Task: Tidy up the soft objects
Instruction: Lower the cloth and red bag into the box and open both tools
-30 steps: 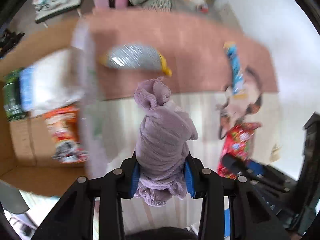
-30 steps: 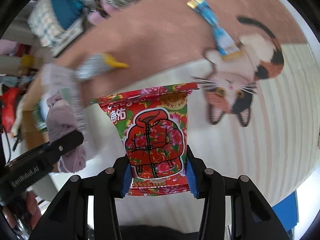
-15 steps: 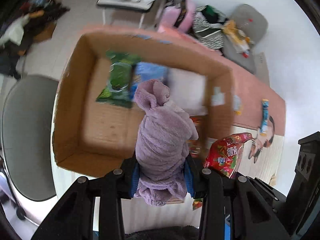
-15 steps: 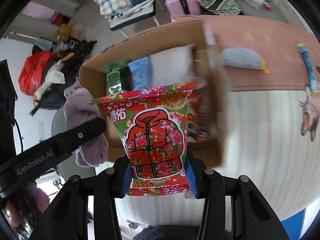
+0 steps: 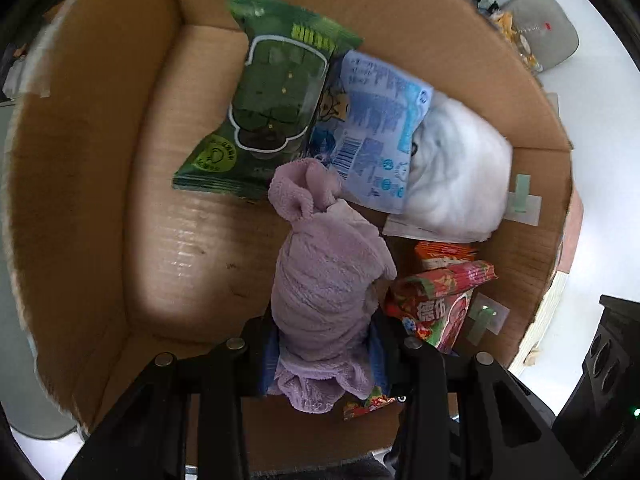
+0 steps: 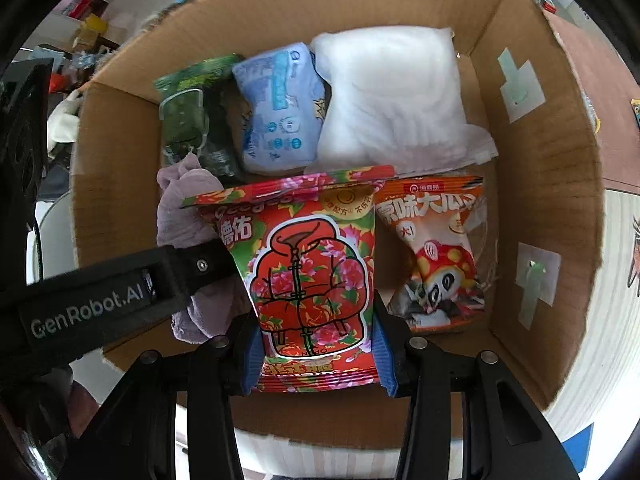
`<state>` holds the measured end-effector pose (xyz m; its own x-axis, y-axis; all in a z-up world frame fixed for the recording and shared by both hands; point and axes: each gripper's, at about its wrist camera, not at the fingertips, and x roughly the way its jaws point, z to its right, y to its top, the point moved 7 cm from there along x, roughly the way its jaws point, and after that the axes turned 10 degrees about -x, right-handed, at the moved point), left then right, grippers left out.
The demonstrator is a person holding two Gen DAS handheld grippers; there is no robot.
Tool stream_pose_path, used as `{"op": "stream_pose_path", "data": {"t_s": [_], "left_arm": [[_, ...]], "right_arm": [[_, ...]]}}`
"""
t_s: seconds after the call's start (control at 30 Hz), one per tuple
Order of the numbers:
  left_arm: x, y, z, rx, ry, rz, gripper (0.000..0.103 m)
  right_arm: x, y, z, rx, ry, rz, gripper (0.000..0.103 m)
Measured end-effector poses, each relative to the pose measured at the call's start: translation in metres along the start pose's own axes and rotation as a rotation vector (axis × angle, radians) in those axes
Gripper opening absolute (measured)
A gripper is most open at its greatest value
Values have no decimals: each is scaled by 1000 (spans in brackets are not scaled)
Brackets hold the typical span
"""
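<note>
Left wrist: purple towel (image 5: 328, 280) hides most of red packet (image 5: 438, 304)

Cardboard box (image 5: 100, 160): bare floor left of green packet (image 5: 272, 108); blue packet (image 5: 376, 132), white bag (image 5: 456, 168) crowd far wall.

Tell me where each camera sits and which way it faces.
Left wrist: on the left hand-held gripper, looking down into the cardboard box; its fingers clamp the purple towel.
Right wrist: on the right hand-held gripper, facing into the box, gripping the red floral packet; the left hand-held gripper crosses at left.
Shared: box, towel, red packet, green packet.
</note>
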<state>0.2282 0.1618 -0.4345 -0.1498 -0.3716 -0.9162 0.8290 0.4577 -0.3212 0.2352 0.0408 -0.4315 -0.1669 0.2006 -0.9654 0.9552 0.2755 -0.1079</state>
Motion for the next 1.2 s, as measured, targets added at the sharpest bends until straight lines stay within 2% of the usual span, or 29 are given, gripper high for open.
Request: {"op": "stream_pose_path", "data": {"t_s": [0.17,0.3,0.37,0.43,0.53,0.63,0.73,0.87,1.03,1.1,1.13,1.2], "left_arm": [[10,5,1,11,11,-17,36],[10,5,-2,-11,6,-41,38],[5,5,-3,-6,9,-39,47],[-3,4,-7,-1,16,-16,62],[-20,-1,-9,3,21,16,65],[-42,-11,-8,41,58,77,65],[-66,-26,-3,83,110,172,66],[-92,-56,6,123,139,275,66],[-121,-80,4,177,173,398,66],[-129,-88,2,185,185,433,66],[-133,-93,2,190,183,444,66],[-139,-101,4,193,181,472,66]], "right_arm": [[18,10,-1,8,-32,-15,48],[26,12,-1,17,-16,-31,50],[23,10,-4,14,-8,-30,62],[18,9,-8,2,-13,-19,65],[6,6,-11,-11,-32,-3,67],[-8,0,-13,-19,-45,18,67],[-23,-11,-13,-26,-65,42,67],[-46,-27,-13,-32,-73,87,67],[-97,-51,1,-47,-106,157,67],[-114,-57,2,-49,-114,190,71],[-122,-60,3,-49,-118,202,77],[-137,-68,2,-54,-115,236,80]]}}
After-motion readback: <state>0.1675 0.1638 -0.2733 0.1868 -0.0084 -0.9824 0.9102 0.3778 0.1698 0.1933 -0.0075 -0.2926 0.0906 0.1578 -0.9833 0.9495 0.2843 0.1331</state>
